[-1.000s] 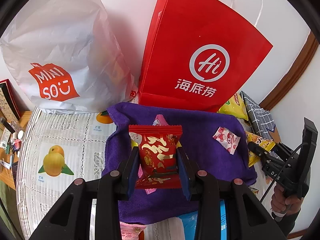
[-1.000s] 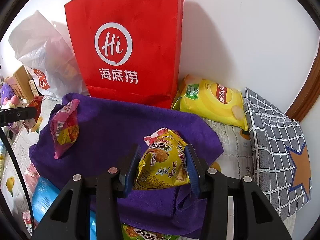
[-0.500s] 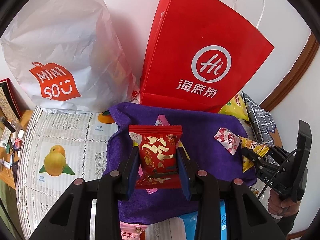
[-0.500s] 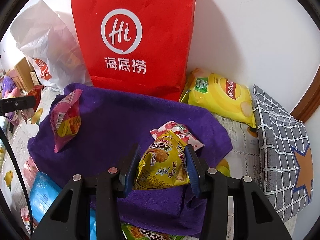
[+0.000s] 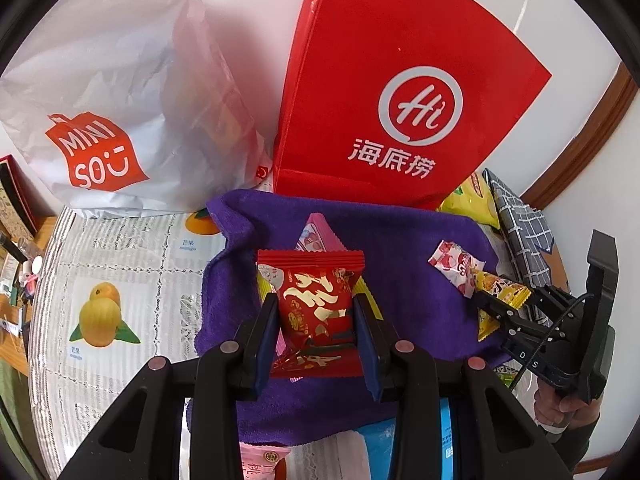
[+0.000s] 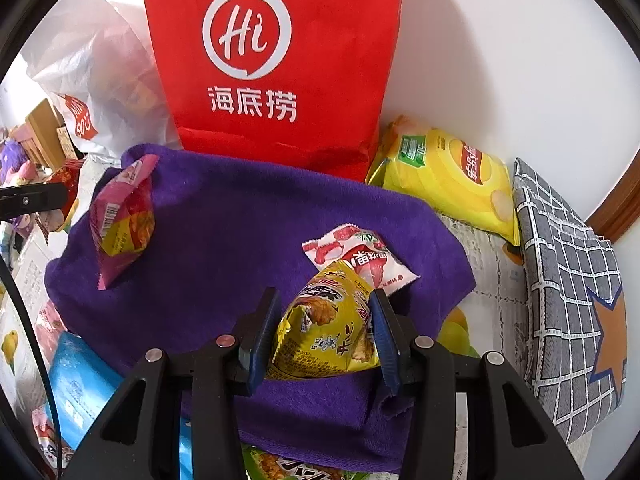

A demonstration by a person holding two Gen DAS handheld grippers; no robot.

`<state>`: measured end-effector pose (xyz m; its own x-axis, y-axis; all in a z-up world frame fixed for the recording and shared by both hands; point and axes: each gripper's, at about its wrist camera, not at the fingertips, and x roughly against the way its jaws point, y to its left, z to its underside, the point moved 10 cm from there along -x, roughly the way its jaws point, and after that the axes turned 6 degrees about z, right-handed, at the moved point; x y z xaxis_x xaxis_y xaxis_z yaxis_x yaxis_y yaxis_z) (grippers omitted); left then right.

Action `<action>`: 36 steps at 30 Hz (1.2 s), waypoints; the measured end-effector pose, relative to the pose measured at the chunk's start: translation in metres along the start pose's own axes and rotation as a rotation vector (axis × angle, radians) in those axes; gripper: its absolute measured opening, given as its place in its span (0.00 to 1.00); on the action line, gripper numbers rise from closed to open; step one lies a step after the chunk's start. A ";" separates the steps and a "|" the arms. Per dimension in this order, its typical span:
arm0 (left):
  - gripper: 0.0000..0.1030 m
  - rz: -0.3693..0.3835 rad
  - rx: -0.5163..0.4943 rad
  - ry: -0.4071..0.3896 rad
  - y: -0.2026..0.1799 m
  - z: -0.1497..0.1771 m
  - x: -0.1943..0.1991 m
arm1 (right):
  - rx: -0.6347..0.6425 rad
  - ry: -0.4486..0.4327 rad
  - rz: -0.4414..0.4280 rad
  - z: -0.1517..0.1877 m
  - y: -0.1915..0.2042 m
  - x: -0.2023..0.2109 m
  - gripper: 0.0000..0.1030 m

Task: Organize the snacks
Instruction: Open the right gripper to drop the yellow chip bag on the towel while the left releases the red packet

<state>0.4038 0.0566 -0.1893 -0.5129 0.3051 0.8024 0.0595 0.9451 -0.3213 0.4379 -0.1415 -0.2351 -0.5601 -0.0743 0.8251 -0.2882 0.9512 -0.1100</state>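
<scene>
My left gripper [image 5: 316, 304] is shut on a red snack packet [image 5: 320, 296] with gold lettering, held above the purple towel [image 5: 400, 256]. A pink packet [image 5: 316, 232] lies on the towel just behind it. My right gripper [image 6: 326, 304] is shut on a yellow snack packet [image 6: 328, 332] over the towel's [image 6: 240, 232] right part. The yellow packet's tip overlaps a white-and-red candy packet [image 6: 360, 260] lying there. Another pink-and-yellow packet [image 6: 124, 220] lies on the towel's left side. In the left wrist view the right gripper [image 5: 486, 304] shows at the right with the yellow packet [image 5: 500, 292].
A red paper bag [image 5: 400, 100] and a white plastic bag [image 5: 120, 100] stand against the wall behind the towel. A yellow crisps bag [image 6: 448, 176] and a grey checked cushion [image 6: 568, 300] lie to the right. A blue pack [image 6: 80, 392] lies at the near left.
My right gripper has carried the yellow packet forward and leftward over the towel, up to the white-and-red candy packet. The left gripper and its red packet have stayed still.
</scene>
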 end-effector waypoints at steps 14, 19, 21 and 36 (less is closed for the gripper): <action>0.34 -0.027 -0.007 0.053 0.001 0.007 -0.011 | 0.023 0.032 0.008 0.006 0.004 -0.009 0.45; 0.34 -0.029 -0.010 0.062 0.000 0.008 -0.013 | 0.022 0.035 0.010 0.006 0.005 -0.010 0.45; 0.34 -0.029 -0.009 0.063 0.000 0.008 -0.013 | 0.022 0.029 0.012 0.005 0.004 -0.009 0.45; 0.34 -0.030 -0.018 0.075 -0.001 0.011 -0.013 | -0.050 -0.055 0.006 -0.012 -0.007 0.020 0.56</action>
<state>0.4010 0.0500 -0.2045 -0.4487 0.2840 0.8474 0.0610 0.9557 -0.2880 0.4380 -0.1458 -0.2117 -0.6035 -0.0835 0.7929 -0.2466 0.9653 -0.0860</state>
